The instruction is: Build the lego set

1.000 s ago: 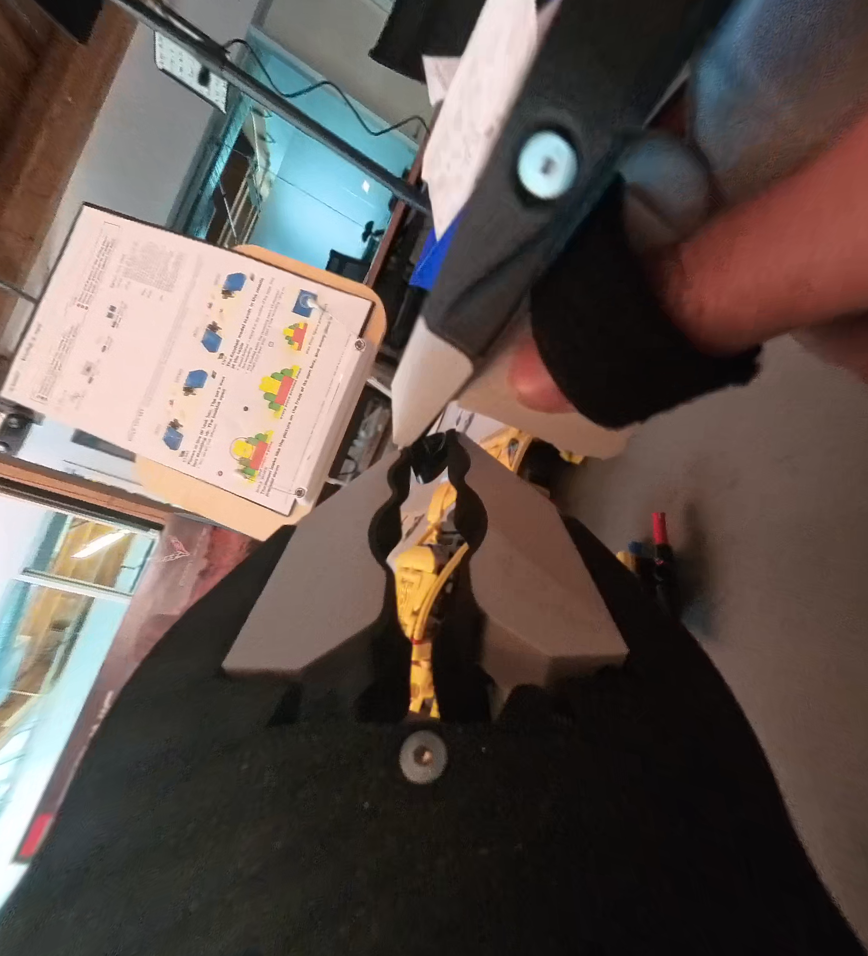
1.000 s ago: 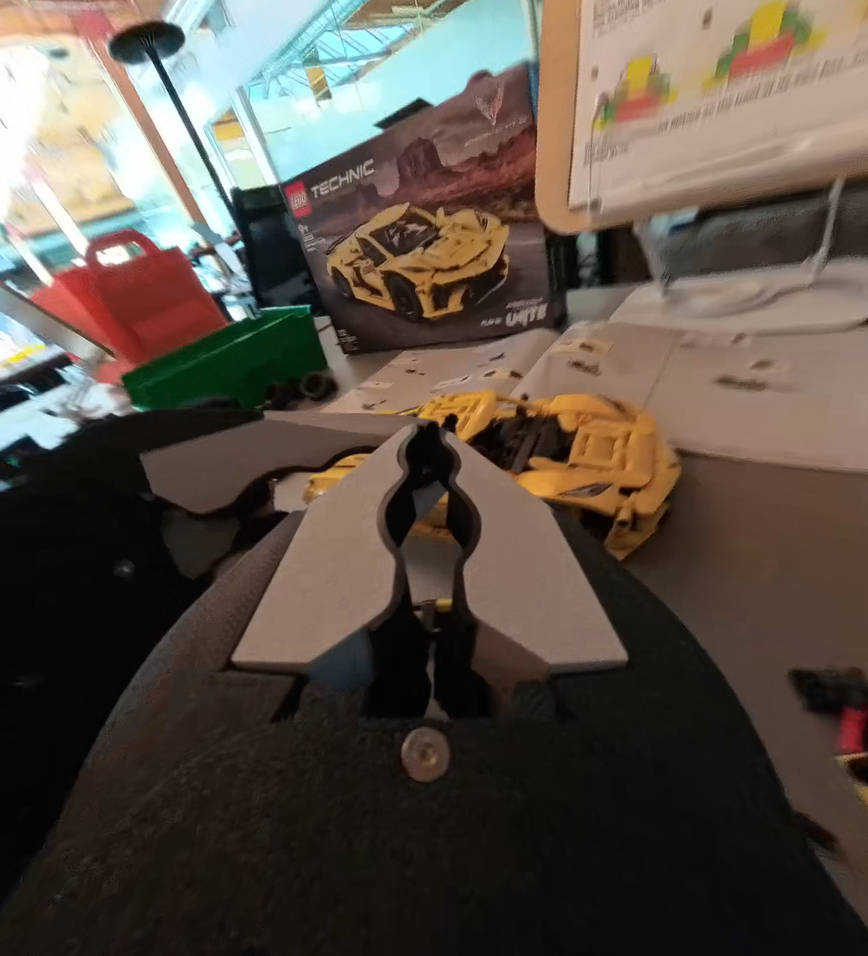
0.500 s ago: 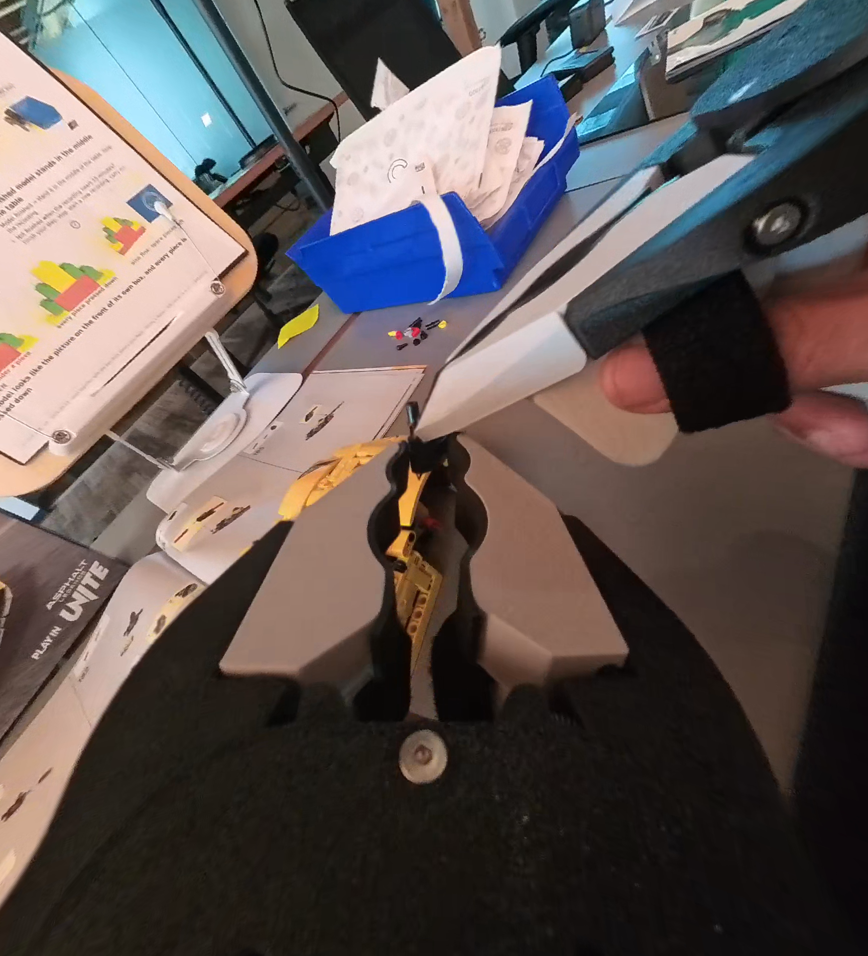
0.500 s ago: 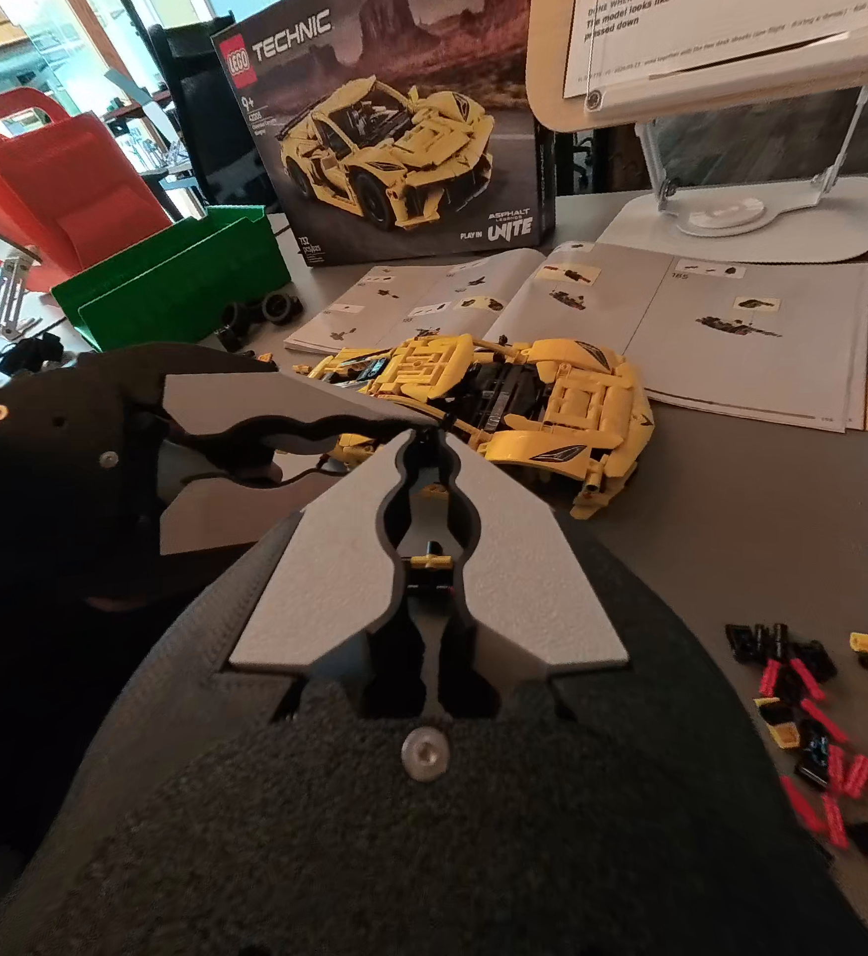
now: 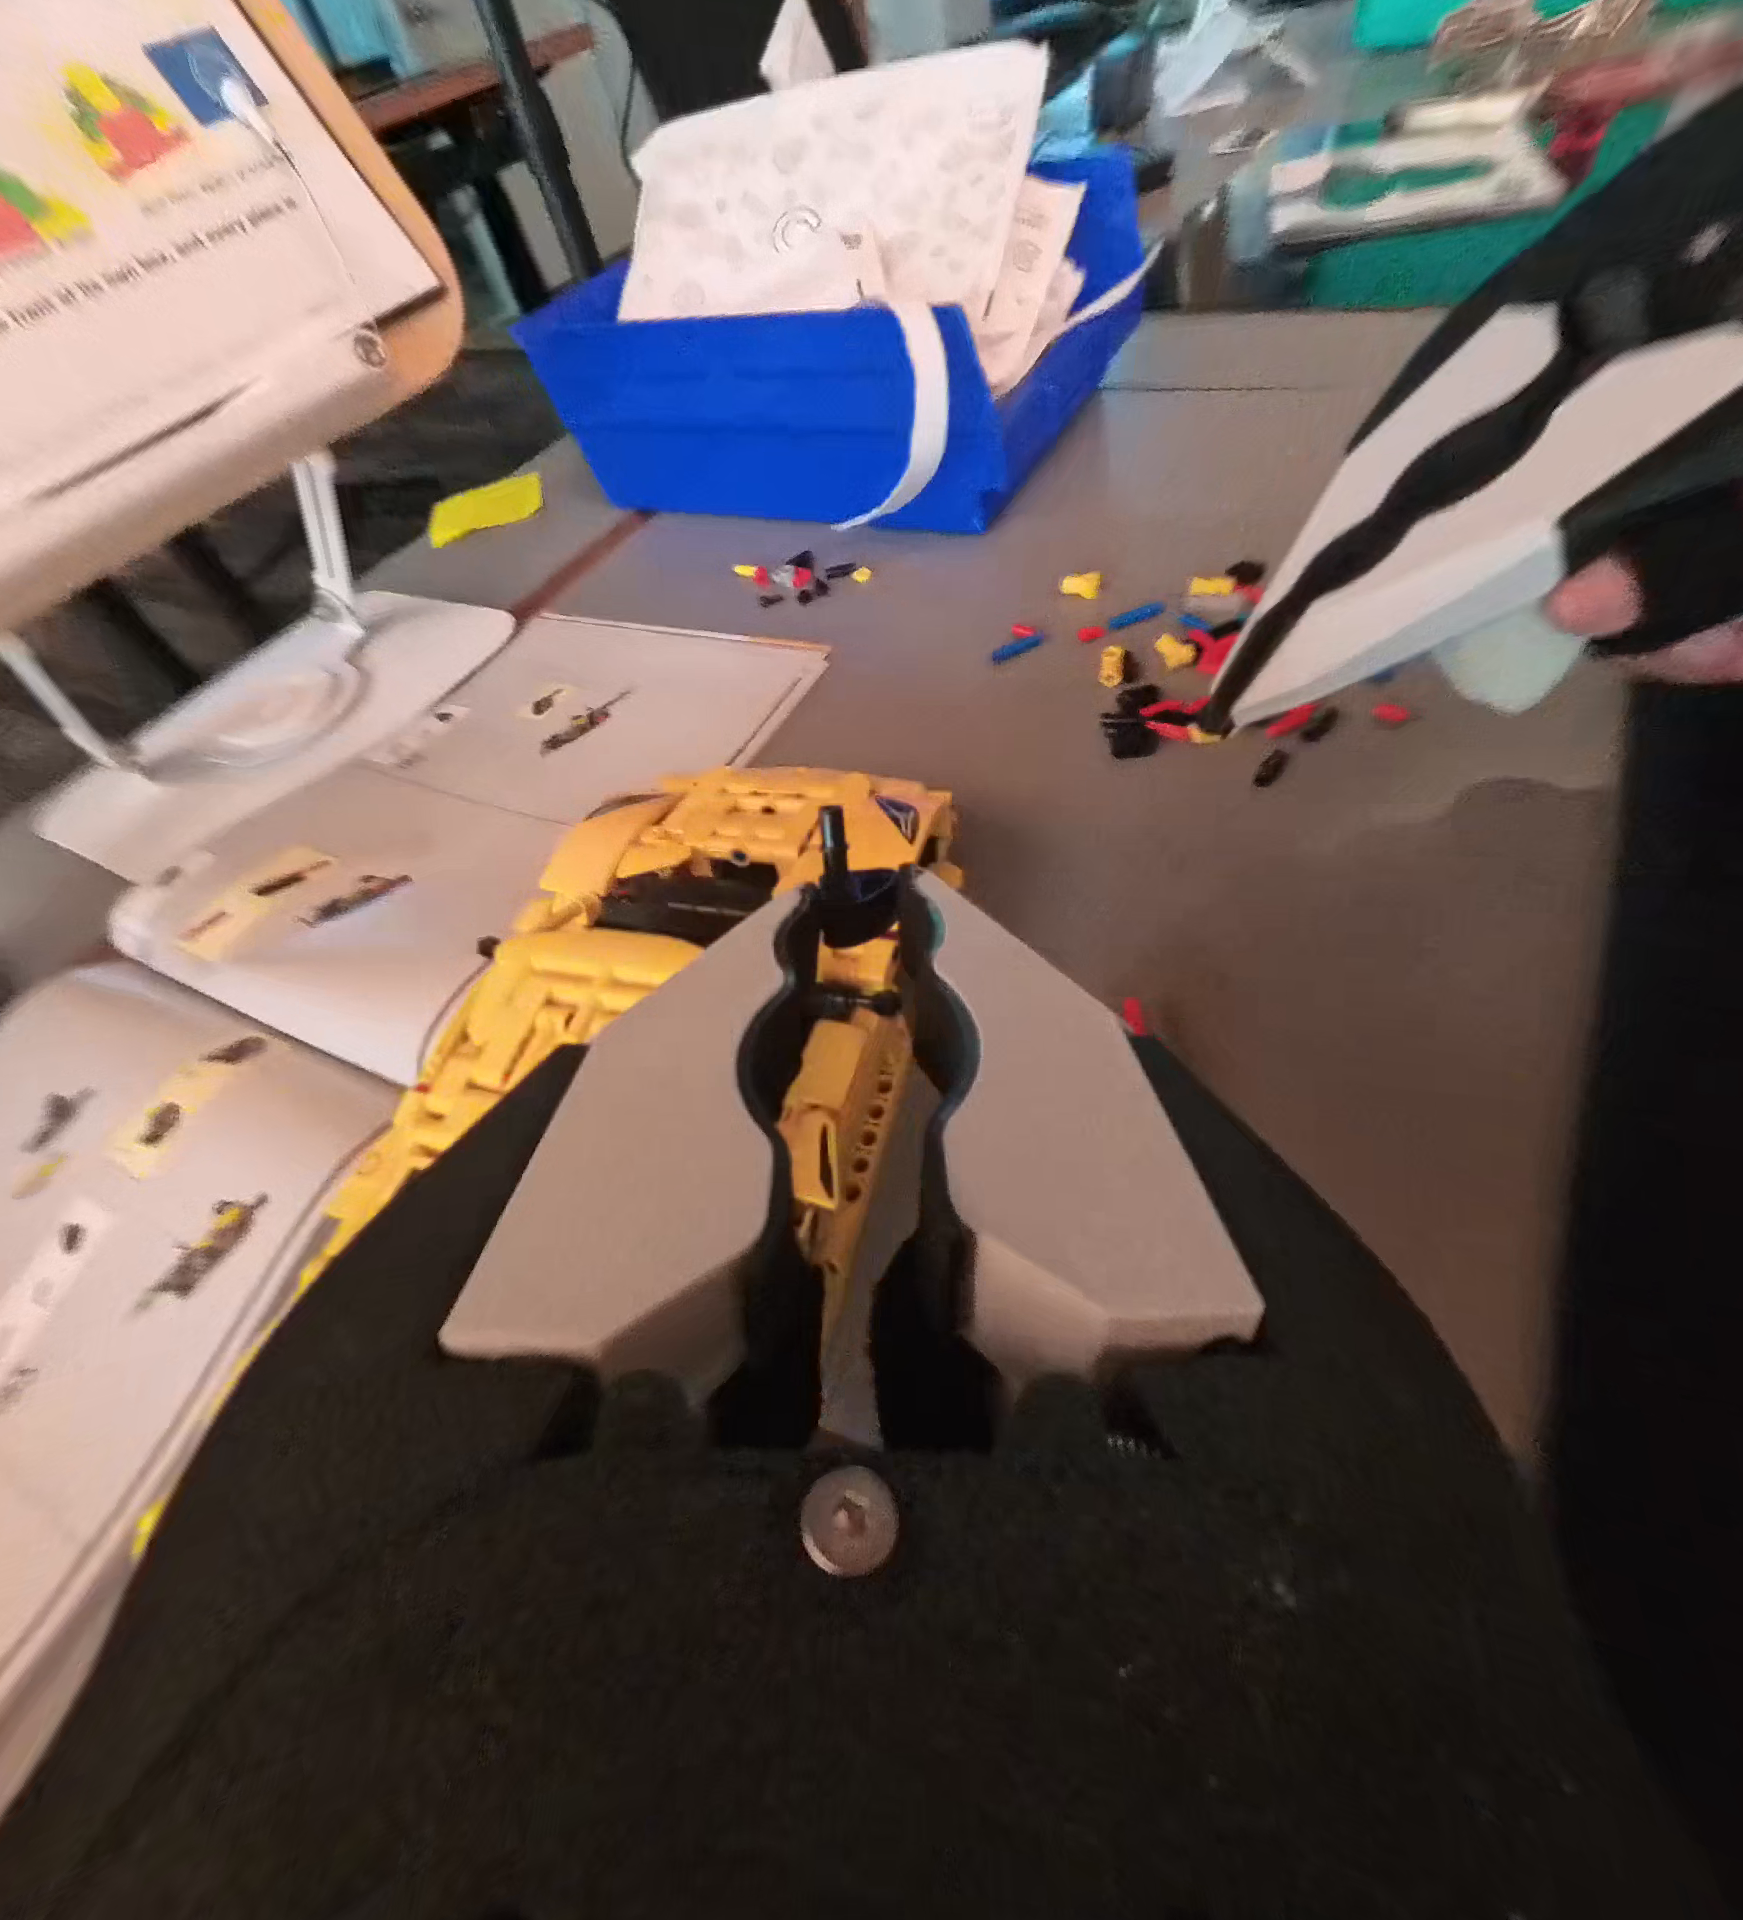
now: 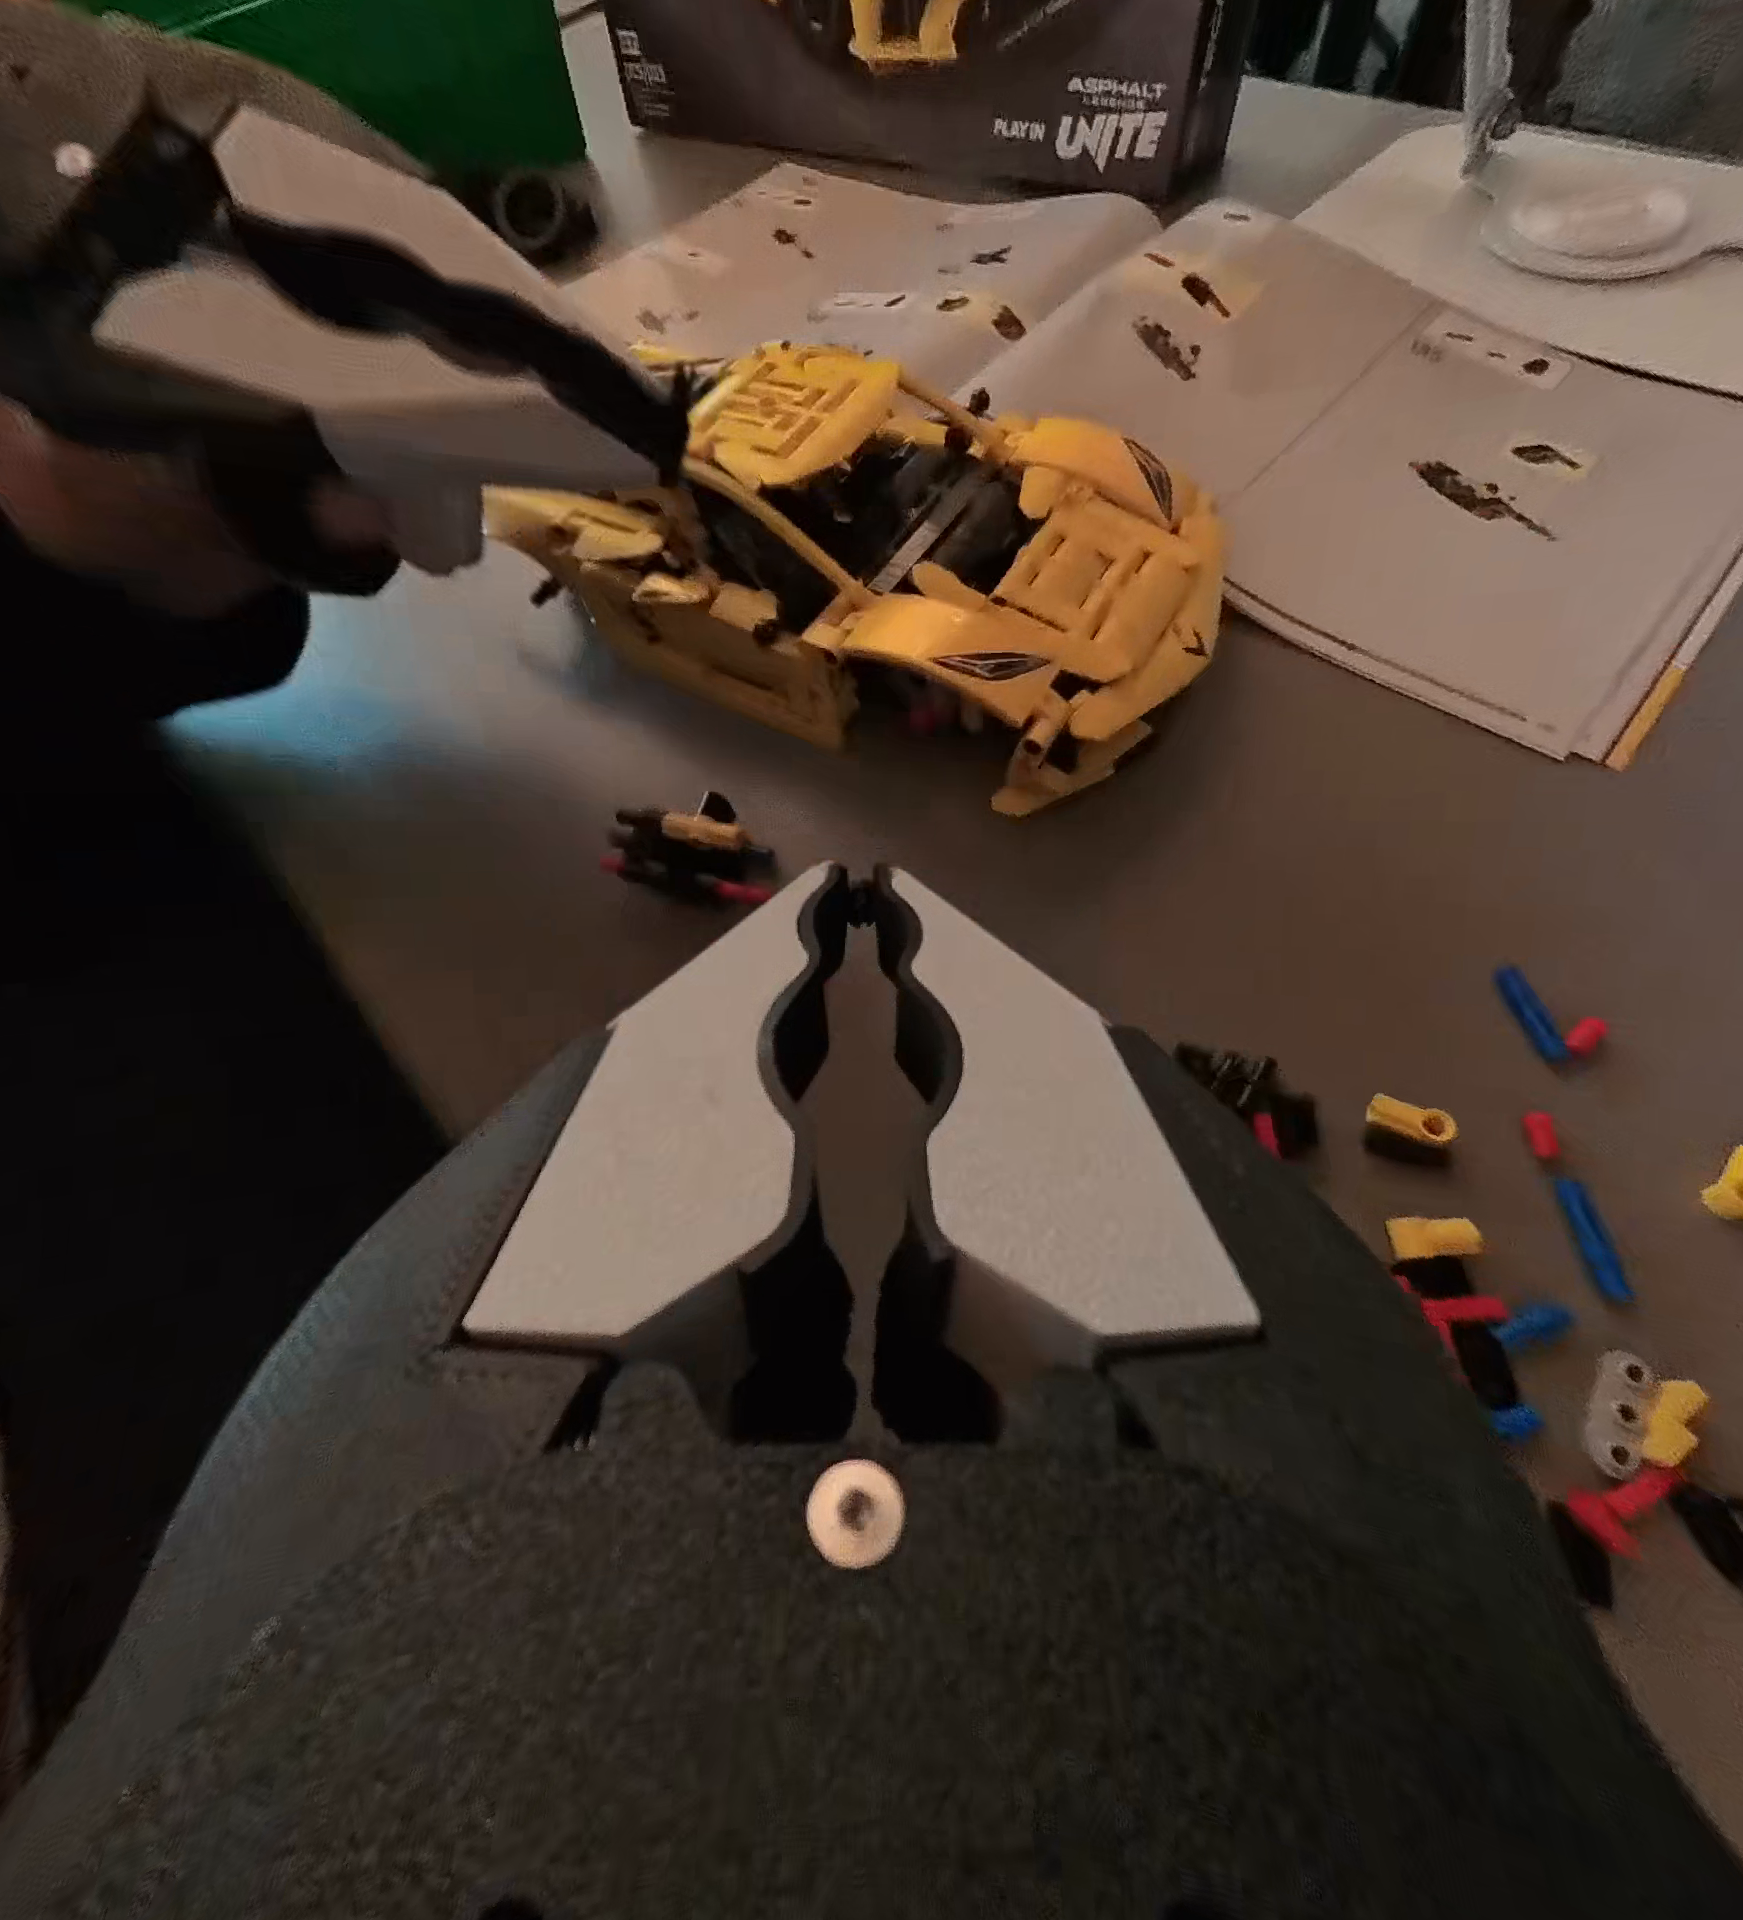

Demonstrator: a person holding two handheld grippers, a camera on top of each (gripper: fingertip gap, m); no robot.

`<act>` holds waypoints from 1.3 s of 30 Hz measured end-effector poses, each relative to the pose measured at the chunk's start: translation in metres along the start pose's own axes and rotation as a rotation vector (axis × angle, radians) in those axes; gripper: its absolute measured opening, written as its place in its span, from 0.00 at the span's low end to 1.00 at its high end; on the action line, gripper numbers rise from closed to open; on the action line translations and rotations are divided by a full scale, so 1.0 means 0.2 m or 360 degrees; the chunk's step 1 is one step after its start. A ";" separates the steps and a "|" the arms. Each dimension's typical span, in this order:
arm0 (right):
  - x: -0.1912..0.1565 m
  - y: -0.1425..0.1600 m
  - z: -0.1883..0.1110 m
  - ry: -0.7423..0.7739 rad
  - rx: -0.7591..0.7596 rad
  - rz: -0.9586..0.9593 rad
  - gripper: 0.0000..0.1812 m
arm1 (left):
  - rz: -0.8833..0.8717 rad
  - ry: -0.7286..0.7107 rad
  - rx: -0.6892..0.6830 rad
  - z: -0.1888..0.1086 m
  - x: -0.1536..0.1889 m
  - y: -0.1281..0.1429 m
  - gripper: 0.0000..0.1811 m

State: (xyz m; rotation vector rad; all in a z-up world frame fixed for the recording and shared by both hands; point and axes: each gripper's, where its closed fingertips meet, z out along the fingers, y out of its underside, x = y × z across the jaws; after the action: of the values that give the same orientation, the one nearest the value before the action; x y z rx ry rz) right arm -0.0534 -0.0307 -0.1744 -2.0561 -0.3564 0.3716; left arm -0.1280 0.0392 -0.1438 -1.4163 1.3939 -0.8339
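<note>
1. On the grey tabletop (image 6: 1314,883) sits the half-built yellow brick sports car (image 6: 908,551), its nose against the open white instruction booklet (image 6: 1469,468).
2. My left claw (image 5: 851,894) hangs over the car's rear, tips pinched on a small black pin (image 5: 831,842).
3. My right claw (image 6: 856,899) is down at the loose red, blue, yellow and black small parts (image 6: 1501,1278); tips nearly together on a tiny dark piece (image 6: 859,906), too small to identify.
4. Behind the parts: a blue plastic bin (image 5: 794,416) stuffed with white paper bags.
</note>
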 end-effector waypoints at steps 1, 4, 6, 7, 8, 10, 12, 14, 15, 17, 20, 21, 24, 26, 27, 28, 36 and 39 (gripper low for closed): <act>0.00 0.01 0.00 -0.0013 0.0028 -0.0017 0.02 | -0.0065 0.0076 0.0052 -0.03 0.02 -0.01 0.08; -0.05 -0.04 0.02 -0.0084 0.0197 0.0020 0.02 | -0.0145 0.0207 0.0226 -0.12 0.07 -0.06 0.08; -0.11 -0.11 0.04 -0.0158 0.0334 0.0001 0.05 | -0.0221 0.0290 0.0282 -0.17 0.10 -0.07 0.08; -0.15 -0.13 0.05 -0.0186 0.0376 -0.0039 0.09 | -0.0254 0.0303 0.0306 -0.18 0.11 -0.08 0.08; -0.19 -0.15 0.06 -0.0215 0.0402 -0.0093 0.11 | -0.0277 0.0315 0.0329 -0.20 0.12 -0.09 0.08; -0.28 -0.18 0.08 -0.0281 0.0473 -0.0197 0.11 | -0.0298 0.0310 0.0376 -0.23 0.12 -0.10 0.08; -0.31 -0.20 0.09 -0.0246 0.0528 -0.0335 0.14 | -0.0317 0.0298 0.0388 -0.25 0.12 -0.09 0.08; -0.24 -0.19 0.08 -0.0094 0.0537 -0.0373 0.13 | -0.0319 0.0292 0.0364 -0.28 0.12 -0.06 0.08; -0.21 -0.19 0.05 -0.0051 0.0560 -0.0338 0.13 | -0.0327 0.0319 0.0345 -0.29 0.13 -0.04 0.08; -0.19 -0.20 0.00 -0.0085 0.0582 -0.0222 0.11 | -0.0358 0.0374 0.0312 -0.30 0.16 0.01 0.08; -0.31 -0.19 0.03 -0.0289 0.0547 -0.0227 0.19 | -0.0389 0.0499 0.0364 -0.32 0.22 -0.02 0.08; -0.36 -0.18 0.06 -0.0305 0.0528 -0.0312 0.21 | -0.0435 0.0573 0.0353 -0.32 0.25 -0.02 0.08; -0.43 -0.13 0.13 -0.0184 0.0408 -0.0546 0.17 | -0.0527 0.0699 0.0218 -0.27 0.31 0.05 0.08; -0.44 -0.08 0.17 -0.0157 0.0300 -0.0604 0.18 | -0.0436 0.0673 0.0164 -0.24 0.33 0.09 0.08; -0.44 -0.06 0.19 -0.0187 0.0268 -0.0596 0.21 | -0.0365 0.0654 0.0128 -0.23 0.34 0.12 0.08; -0.47 -0.06 0.19 -0.0253 0.0269 -0.0569 0.22 | -0.0289 0.0639 0.0096 -0.21 0.36 0.14 0.08; -0.58 -0.11 0.13 -0.0749 0.0324 -0.0223 0.14 | -0.0020 0.0665 0.0198 -0.24 0.43 0.10 0.08; -0.61 -0.14 0.13 -0.0805 0.0343 -0.0203 0.09 | -0.0002 0.0688 0.0206 -0.25 0.45 0.09 0.08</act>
State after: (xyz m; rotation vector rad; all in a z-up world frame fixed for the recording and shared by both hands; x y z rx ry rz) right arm -0.1782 -0.0460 -0.1491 -1.7007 -0.7151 0.8173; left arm -0.1699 -0.0554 -0.1582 -1.1793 1.6231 -1.2617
